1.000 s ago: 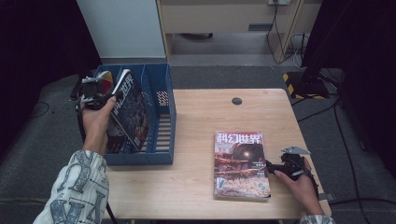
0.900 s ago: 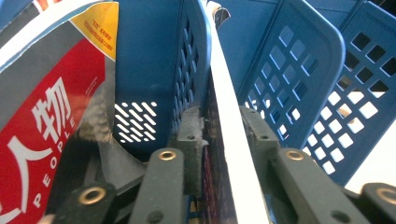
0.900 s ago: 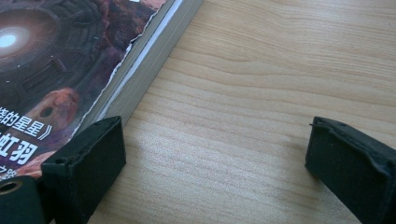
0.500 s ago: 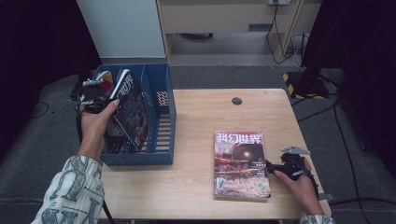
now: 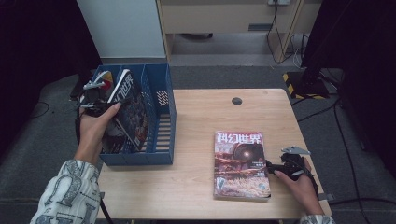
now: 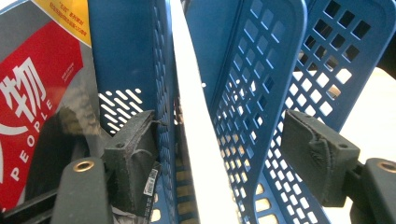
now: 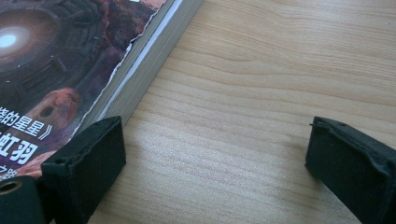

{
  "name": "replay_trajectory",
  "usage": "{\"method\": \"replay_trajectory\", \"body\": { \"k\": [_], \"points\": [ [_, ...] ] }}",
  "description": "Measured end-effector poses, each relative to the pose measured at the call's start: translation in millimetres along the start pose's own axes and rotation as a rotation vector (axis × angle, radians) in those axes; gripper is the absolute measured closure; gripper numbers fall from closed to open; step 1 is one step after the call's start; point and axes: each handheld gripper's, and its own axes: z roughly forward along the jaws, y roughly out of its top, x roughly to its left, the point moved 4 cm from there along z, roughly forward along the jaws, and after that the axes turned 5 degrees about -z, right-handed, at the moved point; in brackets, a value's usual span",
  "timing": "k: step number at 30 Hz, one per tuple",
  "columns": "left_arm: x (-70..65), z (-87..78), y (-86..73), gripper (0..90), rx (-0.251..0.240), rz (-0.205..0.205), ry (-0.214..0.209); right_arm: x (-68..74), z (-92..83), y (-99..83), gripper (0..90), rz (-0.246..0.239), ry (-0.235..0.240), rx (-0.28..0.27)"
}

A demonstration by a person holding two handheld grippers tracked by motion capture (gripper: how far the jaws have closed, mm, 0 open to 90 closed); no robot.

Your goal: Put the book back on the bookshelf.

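Blue plastic file rack (image 5: pixel 161 154) with perforated dividers is sitting at the table's left edge, and you are working your left gripper (image 5: pixel 95 95) at its far end. Its jaws have just been opening and are now standing wide, with a blue divider and the white edge of the dark-covered magazine (image 5: pixel 130 109) between them but no pad pressing on either. That glossy magazine is standing tilted in the rack's middle slot, white characters running down its spine, while a red-and-grey magazine (image 6: pixel 32 93) printed "PEOPLE" is leaning in the slot beside it. Since the release looks under way, I would judge the best move is lifting the gripper straight up and clear, so that neither pad is catching the divider or dragging the magazine back out. Check that the magazine is settling against the divider rather than tipping over the rim.

Moving right across the pale wooden table (image 5: pixel 201 186), a thick science-fiction magazine (image 5: pixel 240 163) with a rust-red and dark cover and large white characters is lying flat near the front edge. Your right gripper (image 5: pixel 273 169) is resting just beside its right edge, jaws spread wide and holding nothing, one pad (image 7: pixel 88 163) sitting at the page block. For picking it up next, you are probably needing to slide one jaw under that edge before closing.
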Motion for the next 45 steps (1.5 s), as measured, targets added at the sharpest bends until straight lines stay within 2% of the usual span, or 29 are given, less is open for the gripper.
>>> {"method": "replay_trajectory", "body": {
  "k": [3, 7, 14, 18, 23, 28, 36, 38, 42, 45],
  "points": [
    [-0.2, -0.8, -1.4, 24.8, -0.001, -0.014, -0.016, 0.1, 0.0, 0.0, 5.1, 0.001, 0.0, 0.0],
    [-3.3, -2.0, -3.1, 22.7, 0.003, 0.004, -0.02, 0.0, 0.0, -0.1, 5.1, -0.002, -0.001, -0.001],
    [-0.4, -2.2, -6.3, 20.3, 0.012, 0.008, -0.024, 0.0, 0.0, -0.1, 5.1, -0.002, 0.0, -0.001],
    [-0.9, -3.9, -9.5, 20.4, -0.002, -0.007, -0.038, 0.0, 0.0, -0.1, 5.1, -0.002, 0.0, -0.001],
    [-3.1, -6.5, -14.7, 20.4, 0.006, 0.029, -0.037, 0.0, 0.0, -0.1, 5.1, -0.001, 0.0, 0.0],
    [-1.8, -9.9, -22.7, 20.2, 0.002, 0.027, -0.047, -0.1, -0.1, -0.2, 5.1, -0.002, 0.0, 0.0],
    [4.2, -14.4, -38.8, 20.1, 0.024, 0.033, -0.056, -0.1, 0.1, -0.2, 5.1, -0.003, -0.001, -0.002],
    [4.4, -16.0, -42.7, 20.1, 0.029, 0.049, -0.049, -0.1, -0.1, -0.2, 5.1, -0.004, 0.0, 0.001],
    [2.0, -18.5, -53.3, 20.1, 0.044, 0.069, -0.064, -0.1, -0.1, -0.2, 5.1, -0.004, 0.0, 0.0],
    [2.5, -19.2, -61.1, 20.1, 0.045, 0.064, -0.066, -0.1, -0.1, -0.2, 5.1, -0.004, 0.0, 0.0]
  ]
}}
